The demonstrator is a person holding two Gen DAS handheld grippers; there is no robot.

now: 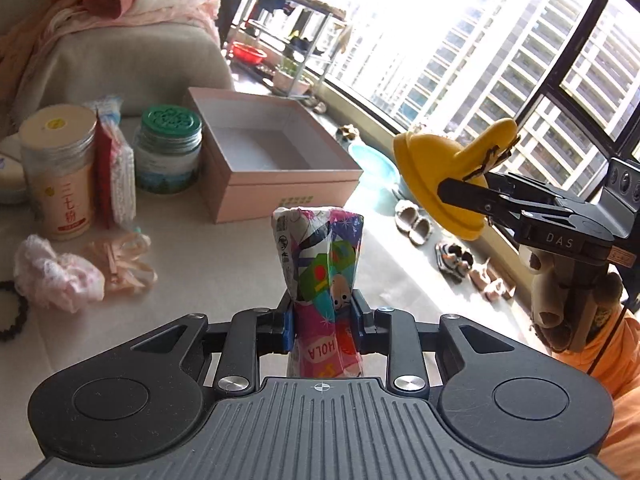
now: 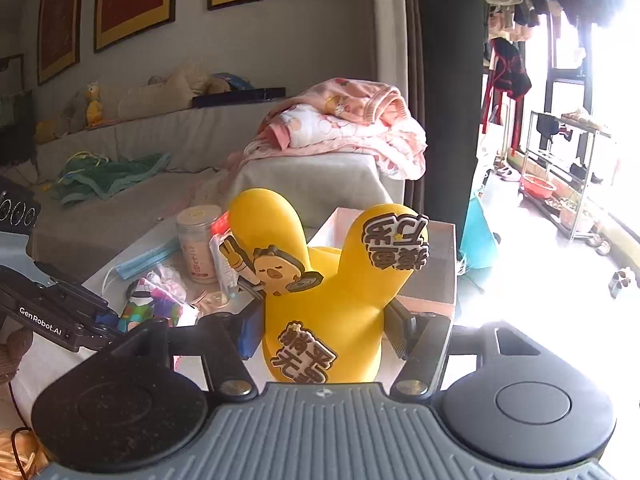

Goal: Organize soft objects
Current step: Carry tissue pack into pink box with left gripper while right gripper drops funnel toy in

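Both tools carry loads above the table: the left gripper pinches a colourful printed pouch upright, while the right gripper clamps a yellow rubber toy by its base. The open pink box ahead looks the likely destination for these 2 soft items.

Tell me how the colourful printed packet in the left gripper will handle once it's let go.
The colourful packet is probably soft: it pinches narrow where the left gripper squeezes it. Its wrapper looks glossy, so possibly slippery. It would likely flop over rather than stand.
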